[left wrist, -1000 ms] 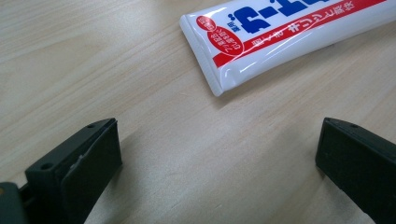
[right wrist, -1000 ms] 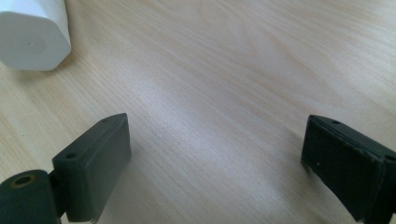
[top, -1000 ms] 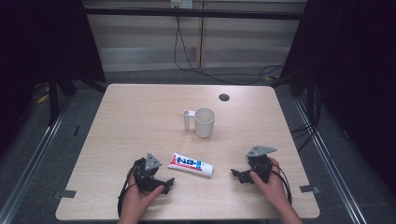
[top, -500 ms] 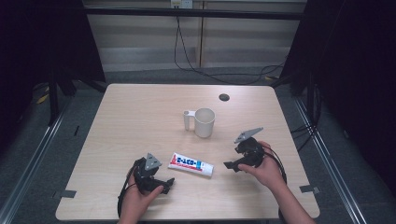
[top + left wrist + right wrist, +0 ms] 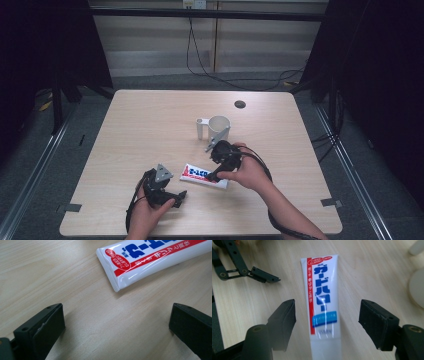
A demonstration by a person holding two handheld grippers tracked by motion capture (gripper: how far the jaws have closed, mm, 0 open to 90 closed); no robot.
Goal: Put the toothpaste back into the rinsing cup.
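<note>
Straddling the toothpaste tube [image 5: 321,302], right tool [image 5: 327,322] gapes.

black hand-held gripper [image 5: 176,199] each hand; grey triangular plate [image 5: 161,173], screw-holed jaws, trailing black cable [image 5: 260,162].

Bright tabletop [image 5: 150,125], dark surroundings; glare streaks the tube [image 5: 322,302]; edges blur.

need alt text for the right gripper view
A white toothpaste tube with red and blue print lies on a wooden table, lengthwise between the open black jaws of the right hand-held gripper. The left hand-held gripper rests at upper left, and a white mug shows at the right edge.
</note>
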